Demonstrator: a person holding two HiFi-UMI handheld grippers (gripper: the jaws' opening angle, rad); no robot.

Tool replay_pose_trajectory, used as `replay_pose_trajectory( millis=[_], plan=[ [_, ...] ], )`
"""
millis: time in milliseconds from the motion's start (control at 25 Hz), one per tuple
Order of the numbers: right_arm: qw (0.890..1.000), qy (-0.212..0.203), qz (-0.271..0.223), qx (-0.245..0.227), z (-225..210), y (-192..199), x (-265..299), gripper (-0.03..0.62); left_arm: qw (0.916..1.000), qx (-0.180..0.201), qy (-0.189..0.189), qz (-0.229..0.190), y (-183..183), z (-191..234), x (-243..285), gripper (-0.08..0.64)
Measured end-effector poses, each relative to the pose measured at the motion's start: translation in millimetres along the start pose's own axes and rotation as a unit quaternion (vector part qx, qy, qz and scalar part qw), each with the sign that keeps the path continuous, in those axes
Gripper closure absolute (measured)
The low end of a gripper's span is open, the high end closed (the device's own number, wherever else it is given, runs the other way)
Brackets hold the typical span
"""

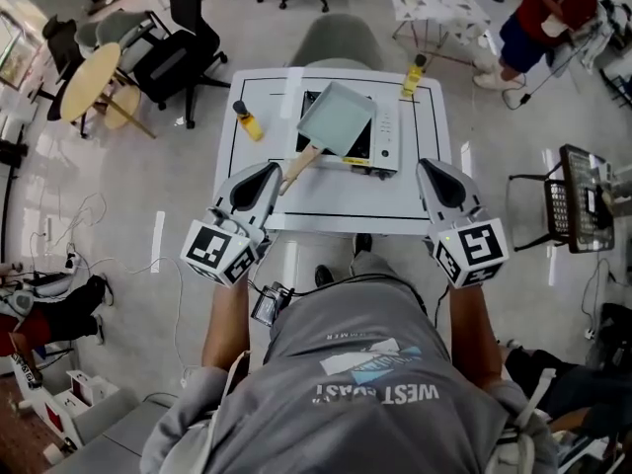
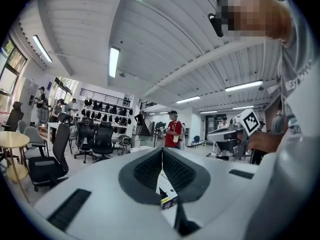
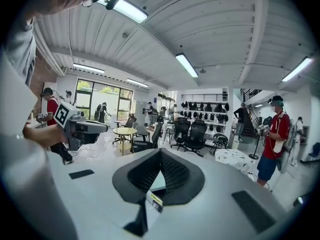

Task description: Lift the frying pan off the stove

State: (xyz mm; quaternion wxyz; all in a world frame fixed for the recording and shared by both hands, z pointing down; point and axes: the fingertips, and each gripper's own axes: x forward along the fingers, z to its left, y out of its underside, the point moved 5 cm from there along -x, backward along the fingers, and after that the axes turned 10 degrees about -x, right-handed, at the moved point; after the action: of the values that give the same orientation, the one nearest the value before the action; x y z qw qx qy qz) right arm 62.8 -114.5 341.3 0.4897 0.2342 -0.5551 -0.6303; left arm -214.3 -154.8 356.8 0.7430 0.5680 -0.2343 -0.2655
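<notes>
A pale green square frying pan [image 1: 336, 118] sits on a black-topped stove [image 1: 382, 138] at the middle of the white table [image 1: 259, 203]. Its wooden handle [image 1: 299, 164] points toward the near left. My left gripper [image 1: 269, 172] hovers over the table's front left, its tip just short of the handle's end, jaws shut and empty. My right gripper [image 1: 432, 167] hangs at the front right beside the stove, also shut on nothing. In the left gripper view the left gripper [image 2: 161, 151] has its pads pressed together. The right gripper view shows the same of the right gripper [image 3: 160, 152].
A yellow bottle [image 1: 248, 121] lies left of the stove and another [image 1: 413, 75] stands at the table's far right. A grey chair [image 1: 342, 39] is behind the table. Office chairs [image 1: 178, 42] and a round wooden table [image 1: 91, 79] stand to the left, a person in red [image 1: 543, 23] to the far right.
</notes>
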Motion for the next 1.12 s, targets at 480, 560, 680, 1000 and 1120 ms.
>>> replay_pose_trajectory(
  millis=[480, 560, 680, 1000, 1120],
  plan=[
    [0.998, -0.054, -0.016, -0.007, -8.0, -12.1, 61.1, 0.581, 0.9989, -0.012, -0.044, 0.009, 6.3, 35.0, 8.7, 0.561],
    [0.998, -0.058, -0.012, -0.008, -12.6, -9.2, 68.4, 0.581, 0.9986, -0.019, -0.047, 0.011, 10.3, 39.0, 13.3, 0.561],
    [0.998, -0.063, -0.01, -0.004, -19.1, -5.8, 80.6, 0.581, 0.9983, -0.024, -0.05, 0.02, 17.2, 45.7, 21.3, 0.561],
    [0.997, -0.076, -0.002, 0.001, -28.2, 1.2, 103.8, 0.581, 0.9972, -0.036, -0.05, 0.042, 30.6, 62.9, 41.8, 0.561],
    [0.997, -0.079, 0.002, 0.004, -31.8, 5.8, 112.1, 0.581, 0.9965, -0.041, -0.048, 0.055, 38.1, 70.1, 50.3, 0.561]
  ],
)
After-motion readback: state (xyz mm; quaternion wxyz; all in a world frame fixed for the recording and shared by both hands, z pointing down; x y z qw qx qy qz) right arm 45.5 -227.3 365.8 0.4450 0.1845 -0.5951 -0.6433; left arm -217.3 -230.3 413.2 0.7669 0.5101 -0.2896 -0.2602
